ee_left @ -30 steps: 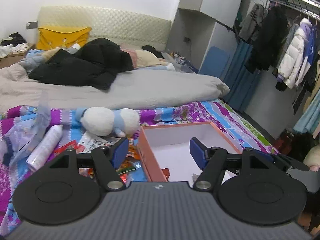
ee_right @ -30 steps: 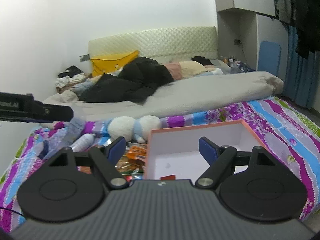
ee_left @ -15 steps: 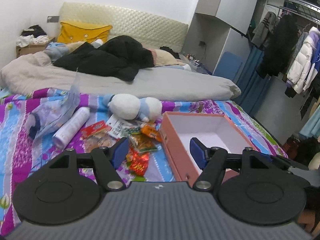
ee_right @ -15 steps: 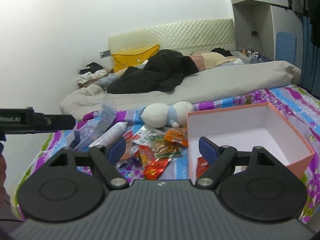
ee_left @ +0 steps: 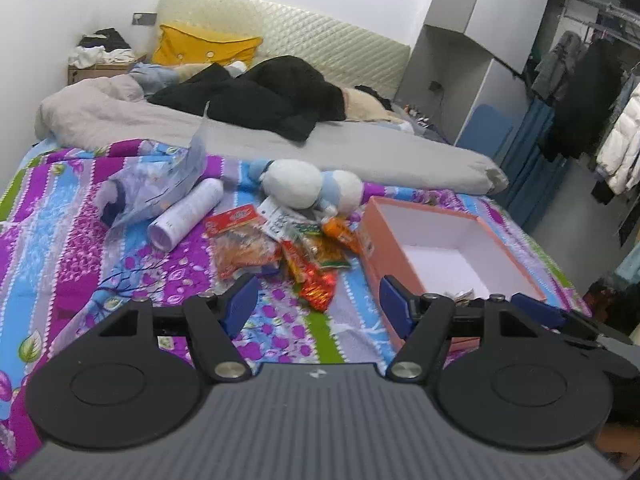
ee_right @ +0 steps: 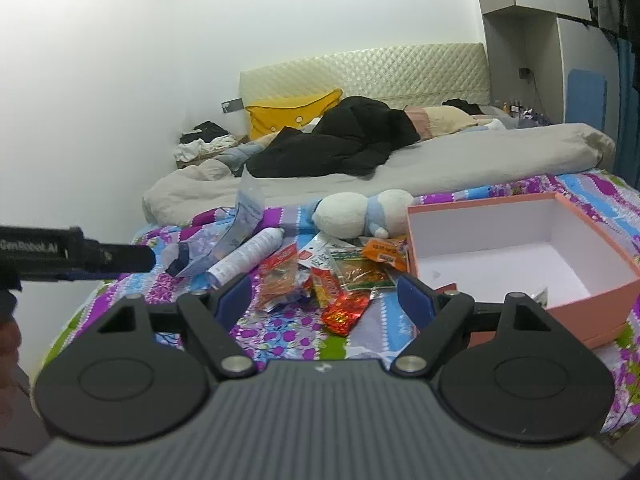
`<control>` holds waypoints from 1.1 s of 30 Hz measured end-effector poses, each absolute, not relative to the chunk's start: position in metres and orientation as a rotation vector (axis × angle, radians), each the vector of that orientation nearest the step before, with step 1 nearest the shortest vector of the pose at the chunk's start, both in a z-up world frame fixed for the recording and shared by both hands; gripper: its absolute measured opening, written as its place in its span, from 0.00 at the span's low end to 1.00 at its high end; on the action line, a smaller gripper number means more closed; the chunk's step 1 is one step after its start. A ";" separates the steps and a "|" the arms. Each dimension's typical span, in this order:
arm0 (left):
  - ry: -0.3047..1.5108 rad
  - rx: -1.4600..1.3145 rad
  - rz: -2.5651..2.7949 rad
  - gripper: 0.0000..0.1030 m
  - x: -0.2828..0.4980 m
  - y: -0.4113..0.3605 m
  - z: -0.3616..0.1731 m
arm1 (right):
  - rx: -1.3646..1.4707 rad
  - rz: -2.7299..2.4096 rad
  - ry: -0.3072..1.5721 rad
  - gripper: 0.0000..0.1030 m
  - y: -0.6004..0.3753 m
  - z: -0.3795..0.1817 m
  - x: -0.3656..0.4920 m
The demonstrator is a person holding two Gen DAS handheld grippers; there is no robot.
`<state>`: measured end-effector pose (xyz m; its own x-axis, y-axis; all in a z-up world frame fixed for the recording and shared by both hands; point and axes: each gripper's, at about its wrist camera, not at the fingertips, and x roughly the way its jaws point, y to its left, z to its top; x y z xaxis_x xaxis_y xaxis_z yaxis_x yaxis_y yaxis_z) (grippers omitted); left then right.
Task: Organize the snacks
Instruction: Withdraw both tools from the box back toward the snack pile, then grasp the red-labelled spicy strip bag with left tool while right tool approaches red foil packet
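A pile of snack packets point(ee_left: 280, 252) in red, orange and green lies on the purple flowered bedspread, left of an open orange box point(ee_left: 404, 280) with a white inside. The same pile point(ee_right: 332, 280) and box point(ee_right: 592, 304) show in the right wrist view. A small packet point(ee_left: 462, 294) lies in the box's near corner. My left gripper point(ee_left: 316, 308) is open and empty, above the bedspread just short of the pile. My right gripper point(ee_right: 322, 298) is open and empty, also near the pile. The left gripper's body point(ee_right: 72, 256) shows at the left of the right wrist view.
A white spray can point(ee_left: 188, 212), a clear plastic bag point(ee_left: 160, 188) and a white and blue plush toy point(ee_left: 308, 188) lie beyond the snacks. A grey duvet point(ee_left: 240, 136) with black clothes point(ee_left: 260, 96) covers the far bed. Hanging clothes point(ee_left: 592, 92) stand at the right.
Both grippers have pulled back and swung left from over the box. The snack pile now sits ahead of them and the box lies to the right. Both stay open.
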<state>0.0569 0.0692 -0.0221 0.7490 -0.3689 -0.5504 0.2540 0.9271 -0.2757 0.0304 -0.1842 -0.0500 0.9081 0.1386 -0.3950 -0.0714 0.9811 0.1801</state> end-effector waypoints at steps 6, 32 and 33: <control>0.659 -0.185 -0.341 0.70 0.051 0.071 -0.044 | 0.182 0.102 0.425 0.79 -0.178 -0.069 0.024; 0.628 -0.198 -0.147 0.79 0.186 0.102 -0.133 | 0.009 0.228 0.591 0.79 -0.125 -0.128 0.141; 0.655 -0.205 -0.155 0.79 0.195 0.101 -0.137 | 0.003 0.230 0.599 0.79 -0.123 -0.133 0.147</control>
